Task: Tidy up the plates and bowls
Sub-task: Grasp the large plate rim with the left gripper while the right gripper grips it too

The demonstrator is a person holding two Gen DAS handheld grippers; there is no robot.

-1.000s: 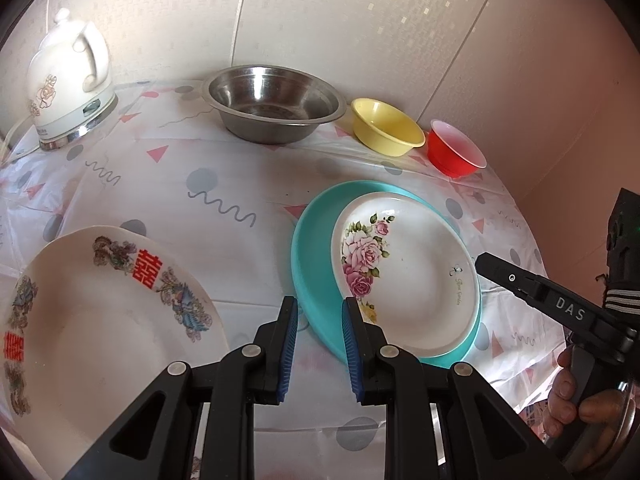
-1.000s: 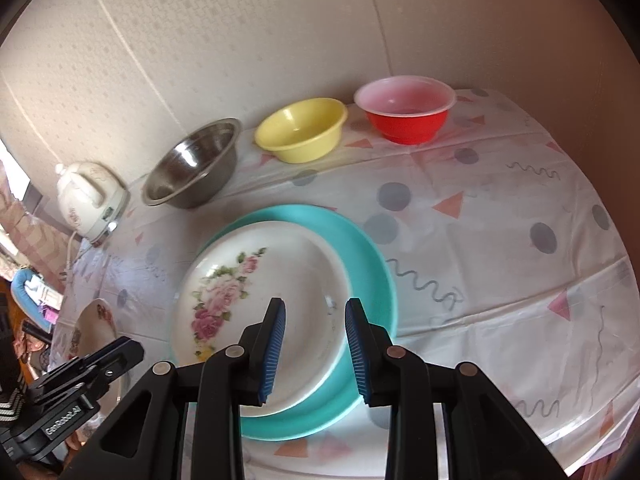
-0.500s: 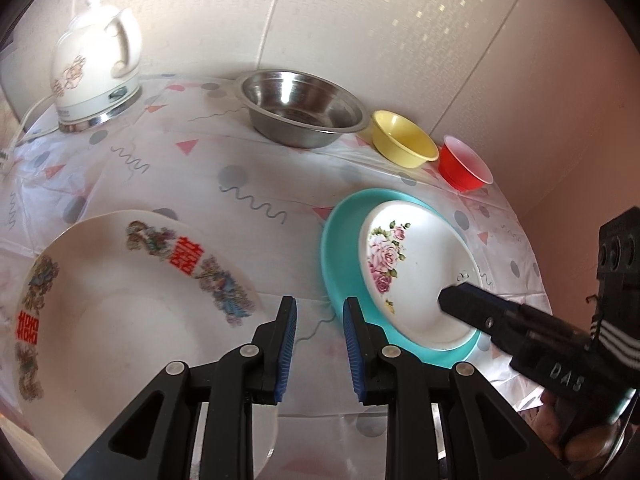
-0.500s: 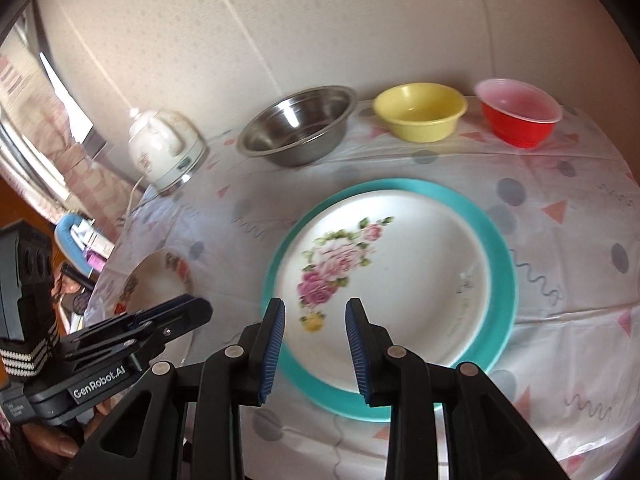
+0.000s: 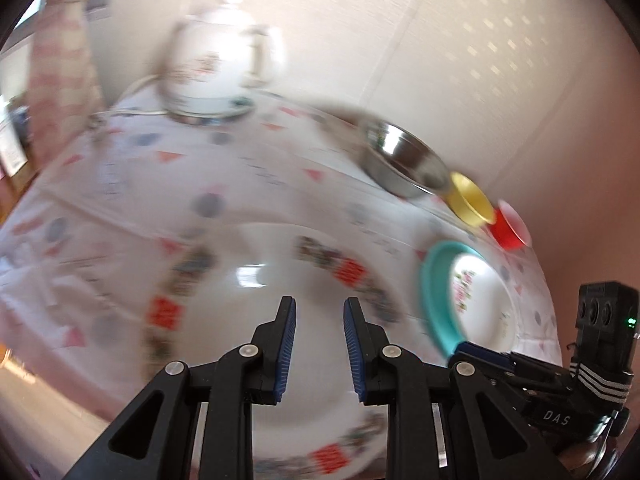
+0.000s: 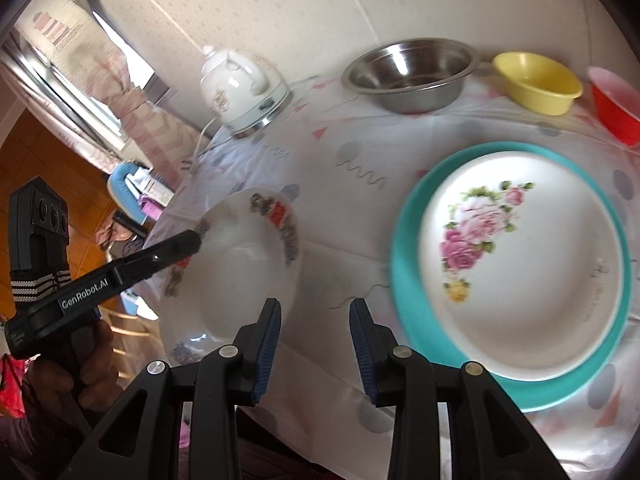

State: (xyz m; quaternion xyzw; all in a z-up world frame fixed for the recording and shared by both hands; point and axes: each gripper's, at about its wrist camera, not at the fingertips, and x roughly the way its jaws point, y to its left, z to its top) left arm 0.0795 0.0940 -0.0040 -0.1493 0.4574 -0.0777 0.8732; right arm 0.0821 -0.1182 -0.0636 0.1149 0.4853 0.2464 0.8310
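Observation:
A white plate with red characters (image 5: 256, 280) lies at the table's left front, blurred; it also shows in the right wrist view (image 6: 244, 264). My left gripper (image 5: 319, 312) is open and empty just above it. A rose-patterned white plate (image 6: 528, 264) rests on a teal plate (image 6: 404, 280) to the right; both show in the left wrist view, rose plate (image 5: 484, 304) on teal plate (image 5: 432, 280). My right gripper (image 6: 314, 316) is open and empty, over the cloth between the two plates. Steel bowl (image 6: 412, 72), yellow bowl (image 6: 536, 80) and red bowl (image 6: 612, 104) stand along the back.
A white electric kettle (image 6: 240, 84) with its cord stands at the back left, also in the left wrist view (image 5: 220, 72). The table's left edge (image 6: 160, 232) drops to a wooden floor with clutter. A wall runs behind the bowls.
My left gripper has swung left and forward over the red-character plate. My right gripper has moved left toward the gap between the plates. Both stay open.

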